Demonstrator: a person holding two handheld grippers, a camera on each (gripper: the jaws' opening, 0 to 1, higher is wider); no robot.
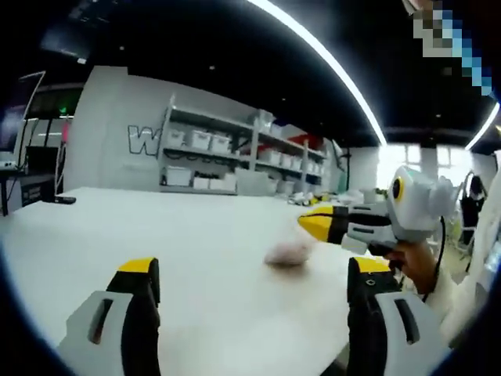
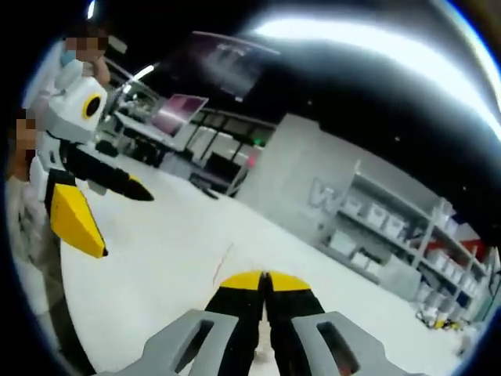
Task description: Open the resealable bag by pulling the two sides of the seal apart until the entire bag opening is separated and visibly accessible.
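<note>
Yellow-tipped jaws of the left gripper (image 1: 254,278) rise from the bottom of the left gripper view, set wide apart with bare table (image 1: 117,227) between them; they grasp nothing. Beyond them, on the white table, lies a small blurred pale pinkish object (image 1: 288,252), probably the bag; its seal cannot be made out. It sits right of centre, apart from both jaws and just short of the right gripper (image 1: 321,225), which enters from the right with its yellow and black tips pointing left, near the bag. Whether those tips touch the bag cannot be told. A hand (image 1: 415,266) holds that gripper from below.

Right gripper view: the right gripper's own jaws (image 2: 264,280) stand pressed together, yellow tips meeting with only a thin seam between. Nothing can be made out between them. A faint thin red line (image 2: 224,262) marks the table just ahead of the tips. The left gripper (image 2: 109,204) shows at the left, above the table, jaws spread apart, one yellow-faced, one dark.

Background: white shelves (image 1: 235,153) carrying white bins against a grey wall, a bright ceiling light strip (image 1: 329,63), and desks with monitors (image 2: 180,113).
</note>
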